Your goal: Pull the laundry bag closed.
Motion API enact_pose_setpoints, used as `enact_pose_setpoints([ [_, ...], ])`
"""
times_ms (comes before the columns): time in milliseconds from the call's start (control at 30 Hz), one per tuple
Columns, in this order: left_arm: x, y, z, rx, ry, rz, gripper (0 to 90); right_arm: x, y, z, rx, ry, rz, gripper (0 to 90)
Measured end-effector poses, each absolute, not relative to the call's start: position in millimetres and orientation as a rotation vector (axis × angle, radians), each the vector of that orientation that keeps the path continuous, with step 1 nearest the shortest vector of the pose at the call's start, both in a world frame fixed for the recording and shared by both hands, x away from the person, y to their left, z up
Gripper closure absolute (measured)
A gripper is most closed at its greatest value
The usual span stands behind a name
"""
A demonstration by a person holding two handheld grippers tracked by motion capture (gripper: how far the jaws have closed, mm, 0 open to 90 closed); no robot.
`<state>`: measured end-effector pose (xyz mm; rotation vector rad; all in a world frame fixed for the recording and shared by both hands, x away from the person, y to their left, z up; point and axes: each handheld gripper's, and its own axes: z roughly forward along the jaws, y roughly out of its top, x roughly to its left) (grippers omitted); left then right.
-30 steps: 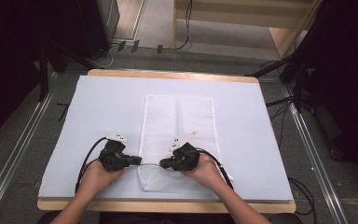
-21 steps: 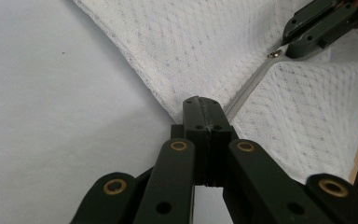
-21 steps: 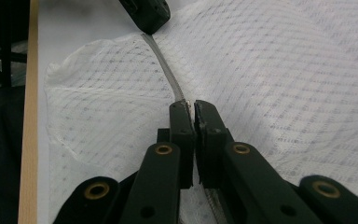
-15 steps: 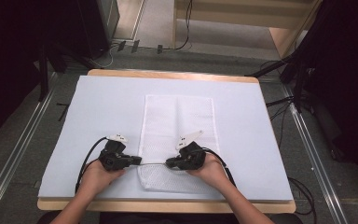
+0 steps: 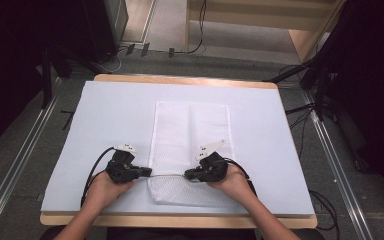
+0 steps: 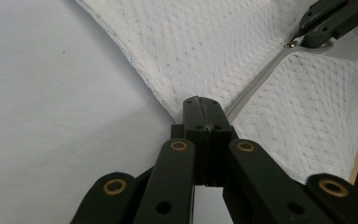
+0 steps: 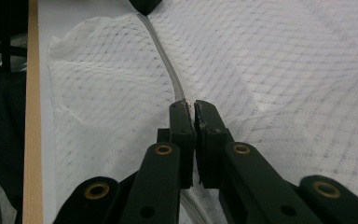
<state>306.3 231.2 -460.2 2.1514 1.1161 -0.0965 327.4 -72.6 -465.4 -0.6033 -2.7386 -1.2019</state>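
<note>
Left gripper (image 5: 147, 173) level, pinched on the bag's (image 5: 190, 145) left edge at the zip (image 5: 167, 175); right gripper (image 5: 189, 175) clamped on the zip pull (image 7: 186, 101) (small, metallic). White mesh bag, rectangular, flat mid-table (image 5: 105, 115) on pale blue. Diamond weave and puckering clear from gripper views; both forearms from above.

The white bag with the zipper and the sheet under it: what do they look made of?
The white mesh bag looks like soft synthetic netting: a diamond weave shows, and it puckers along the pale zipper. The light blue-grey sheet looks smooth and matte, perhaps foam board or paper. It covers a tabletop with a pale wood-look edge.
</note>
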Motion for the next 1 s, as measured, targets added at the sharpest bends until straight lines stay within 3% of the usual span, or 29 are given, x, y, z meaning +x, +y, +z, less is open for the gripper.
enact_pose_setpoints([
  [1000,306.1,231.2,-460.3,2.157,1.106,-0.089,90.0,326.5,-112.7,-462.0,-0.671,-2.719,-1.224,88.7],
])
